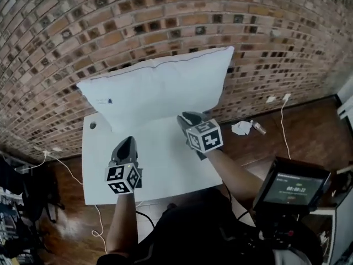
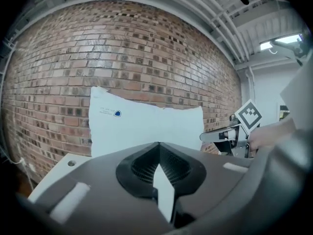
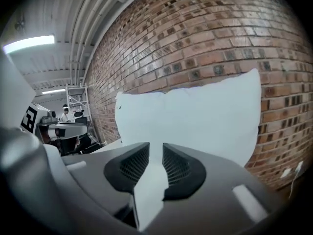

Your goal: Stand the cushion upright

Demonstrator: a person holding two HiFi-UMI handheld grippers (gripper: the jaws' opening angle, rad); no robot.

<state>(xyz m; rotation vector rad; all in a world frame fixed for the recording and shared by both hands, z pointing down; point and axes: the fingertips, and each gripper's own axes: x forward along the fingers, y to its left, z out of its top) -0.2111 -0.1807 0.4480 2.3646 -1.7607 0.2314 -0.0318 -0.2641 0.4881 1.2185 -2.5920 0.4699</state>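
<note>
The white cushion (image 1: 160, 90) stands on its long edge at the back of the white table (image 1: 165, 170), leaning against the brick wall. The left gripper view shows the cushion (image 2: 146, 126) straight ahead, and the right gripper view shows the cushion (image 3: 195, 116) close in front. My left gripper (image 1: 127, 143) hangs over the table's front half, well short of the cushion; its jaws meet at the tips with nothing in them (image 2: 159, 146). My right gripper (image 1: 187, 117) is near the cushion's lower right part, apart from it. A narrow gap shows between its jaws (image 3: 155, 148), and nothing is gripped.
The brick wall (image 1: 265, 43) runs behind the table. Crumpled paper and a small bottle (image 1: 245, 127) lie on the wooden floor at the right, beside a white cable (image 1: 283, 126). A screen on a stand (image 1: 295, 187) is at the lower right. The table has a cable hole (image 1: 92, 125).
</note>
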